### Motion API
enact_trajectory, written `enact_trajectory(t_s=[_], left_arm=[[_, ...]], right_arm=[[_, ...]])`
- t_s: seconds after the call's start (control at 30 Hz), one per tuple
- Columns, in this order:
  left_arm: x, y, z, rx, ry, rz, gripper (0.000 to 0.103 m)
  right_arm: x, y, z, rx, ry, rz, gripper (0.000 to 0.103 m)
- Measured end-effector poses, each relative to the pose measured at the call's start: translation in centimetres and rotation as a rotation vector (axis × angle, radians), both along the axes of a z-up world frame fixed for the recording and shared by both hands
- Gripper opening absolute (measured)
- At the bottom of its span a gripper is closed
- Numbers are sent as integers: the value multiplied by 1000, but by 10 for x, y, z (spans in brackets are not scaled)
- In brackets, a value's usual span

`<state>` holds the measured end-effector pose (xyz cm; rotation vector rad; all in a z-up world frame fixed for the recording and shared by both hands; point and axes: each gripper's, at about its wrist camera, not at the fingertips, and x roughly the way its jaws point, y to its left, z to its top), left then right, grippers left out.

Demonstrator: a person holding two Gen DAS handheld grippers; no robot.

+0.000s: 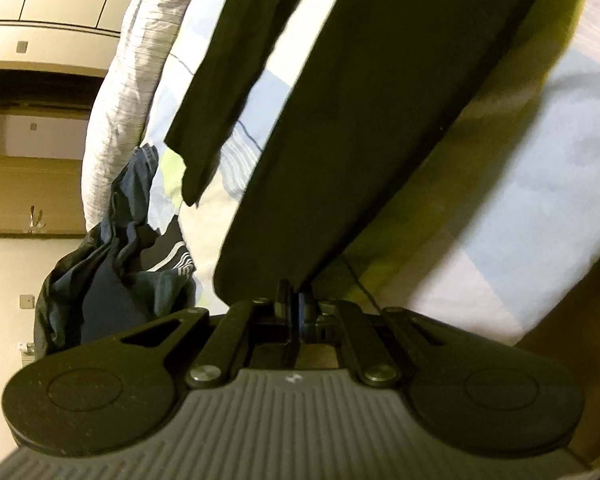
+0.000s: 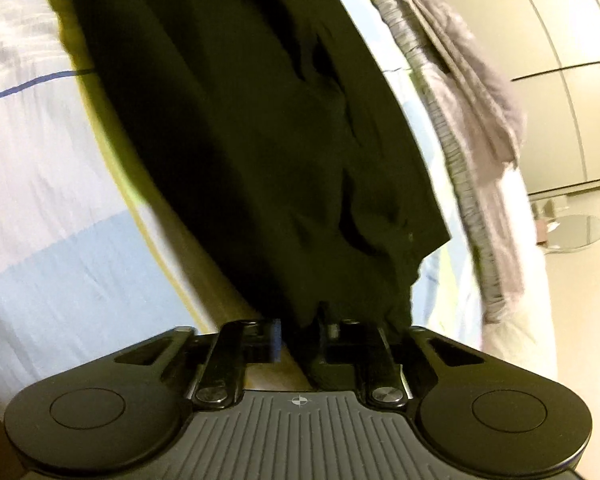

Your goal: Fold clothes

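Observation:
A black long-sleeved garment (image 1: 372, 112) hangs stretched above the bed, one sleeve (image 1: 228, 80) dangling to its left. My left gripper (image 1: 294, 300) is shut on its lower edge, jaws together with cloth between them. In the right wrist view the same black garment (image 2: 260, 140) fills the middle. My right gripper (image 2: 300, 332) is shut on its lower edge, the cloth bunched between the fingers. The fingertips of both grippers are mostly hidden by cloth.
A bed sheet (image 1: 520, 184) with pale blue, white and lime patches lies under the garment. A crumpled navy garment (image 1: 124, 276) lies at the bed's left edge. A grey striped quilt (image 1: 128, 92) (image 2: 472, 128) runs along the far side. Cupboards (image 2: 540, 40) stand beyond.

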<state>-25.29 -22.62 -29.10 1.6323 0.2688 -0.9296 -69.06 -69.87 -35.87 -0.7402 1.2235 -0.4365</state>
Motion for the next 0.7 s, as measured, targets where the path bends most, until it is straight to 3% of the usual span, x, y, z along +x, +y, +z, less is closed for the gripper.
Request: enact_trajectory(t_s=[0.1,0.37,0.57,0.7], left_arm=[[-4,-1,17,-6,-11,7,3],[5,-32,108,-65,-39,47,3],[38,-96,165,-82,-17,60,3],[71,-151,170,-44,38,51,3]], right_arm=[[-8,7,19,31,-17,-10,9],[-10,-4,104,65,-86,-8,7],[26,-36,164,60,-104,34,7],[70,-72,180,95,-53,40,7]])
